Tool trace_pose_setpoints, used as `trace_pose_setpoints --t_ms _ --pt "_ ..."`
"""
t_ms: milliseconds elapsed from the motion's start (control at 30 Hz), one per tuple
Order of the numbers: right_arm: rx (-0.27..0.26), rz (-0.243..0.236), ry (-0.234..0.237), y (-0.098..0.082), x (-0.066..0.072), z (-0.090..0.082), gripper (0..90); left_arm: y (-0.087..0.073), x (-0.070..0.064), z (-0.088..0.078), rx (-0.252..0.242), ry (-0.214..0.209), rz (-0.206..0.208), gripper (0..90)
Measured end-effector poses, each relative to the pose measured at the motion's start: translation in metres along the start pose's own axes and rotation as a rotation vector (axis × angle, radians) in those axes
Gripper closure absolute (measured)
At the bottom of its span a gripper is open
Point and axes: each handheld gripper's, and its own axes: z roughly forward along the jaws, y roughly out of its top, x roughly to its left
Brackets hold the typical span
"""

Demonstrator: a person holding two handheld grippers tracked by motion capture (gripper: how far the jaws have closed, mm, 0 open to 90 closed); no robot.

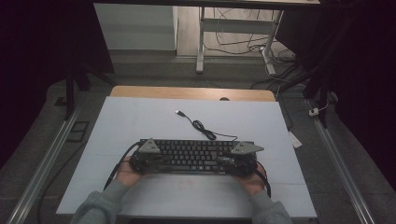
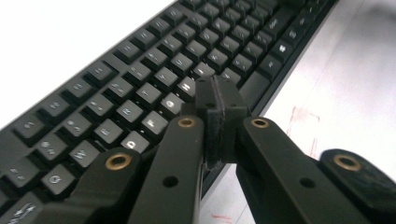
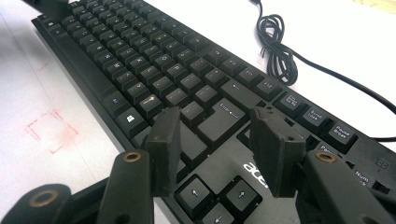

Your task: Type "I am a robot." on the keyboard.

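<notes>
keyboard (image 1: 196, 155) blocking front, coiled cable (image 1: 203, 127) behind

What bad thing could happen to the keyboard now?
The shut left tool hangs over the letter keys of the keyboard and might press several at once. The open right tool straddles keys near Enter and could snag a keycap. The loose cable could catch if the keyboard slides.

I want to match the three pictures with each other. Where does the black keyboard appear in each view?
High view: the keyboard lies low of centre on the white table, between both grippers.
Left gripper view: it runs diagonally from lower left to upper right, under the shut left gripper.
Right gripper view: it runs from upper left to lower right.
Shared landmark: the red pen marks on the table.
</notes>
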Motion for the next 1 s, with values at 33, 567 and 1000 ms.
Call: trace_pose_setpoints --t_ms 33,567,1000 --pt "0.001 -0.001 0.0 0.0 0.0 0.0 53.8 0.0 -0.001 0.002 0.008 -0.001 0.005 88.8" --pt "0.014 -0.006 -0.004 -0.001 0.0 0.002 53.4 -0.001 -0.008 0.02 0.063 -0.004 0.037 88.8" --pt "0.012 -0.004 -0.007 -0.001 0.0 0.002 53.3 -0.002 -0.009 0.025 0.086 0.003 0.039 88.8"
